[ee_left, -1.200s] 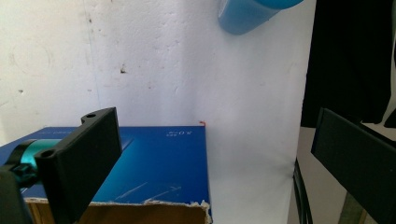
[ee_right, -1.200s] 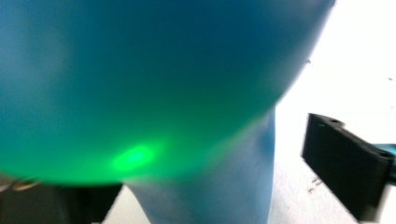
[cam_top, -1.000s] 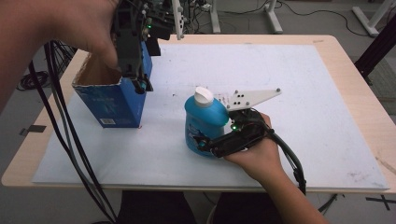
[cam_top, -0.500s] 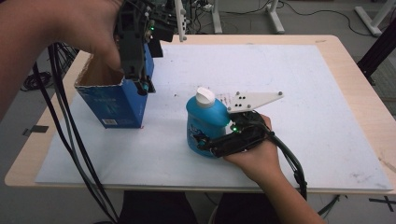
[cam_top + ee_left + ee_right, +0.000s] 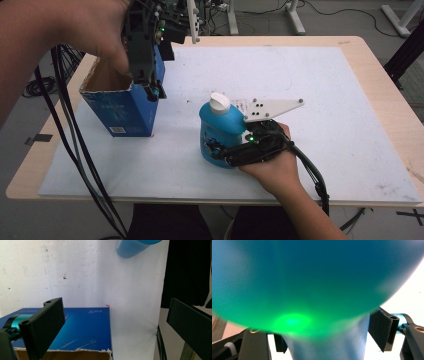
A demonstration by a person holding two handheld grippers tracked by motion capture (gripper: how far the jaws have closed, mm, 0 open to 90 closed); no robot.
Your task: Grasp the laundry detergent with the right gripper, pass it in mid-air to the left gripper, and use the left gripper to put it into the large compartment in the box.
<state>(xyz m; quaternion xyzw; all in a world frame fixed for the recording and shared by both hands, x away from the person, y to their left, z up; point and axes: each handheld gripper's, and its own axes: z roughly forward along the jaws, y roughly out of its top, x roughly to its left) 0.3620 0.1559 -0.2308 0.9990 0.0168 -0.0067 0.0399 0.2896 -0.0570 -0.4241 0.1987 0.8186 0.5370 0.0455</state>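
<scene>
A blue bottle point(image 5: 220, 130) with a white cap point(image 5: 219, 102) stands upright in the middle of the white sheet. My right gripper point(image 5: 216, 150) lies level against its near side. Its jaws have just been closing, and in the right gripper view they press on a narrow part of the bottle point(image 5: 312, 277) from both sides. An open-topped blue box point(image 5: 122, 107) stands at the left. My left gripper point(image 5: 150, 87) hangs open over the box's right wall, pointing down. In the left gripper view its wide-set jaws frame the box side point(image 5: 82, 327), with nothing between them.
A white sheet point(image 5: 300, 75) covers most of the wooden table point(image 5: 395, 105). Black cables point(image 5: 65, 130) hang over the table's left edge. The bottle's base point(image 5: 132, 247) shows at the top of the left gripper view.
Both hands, the bottle and the box stay where they were. The right gripper's jaws sit a little tighter around the bottle.
</scene>
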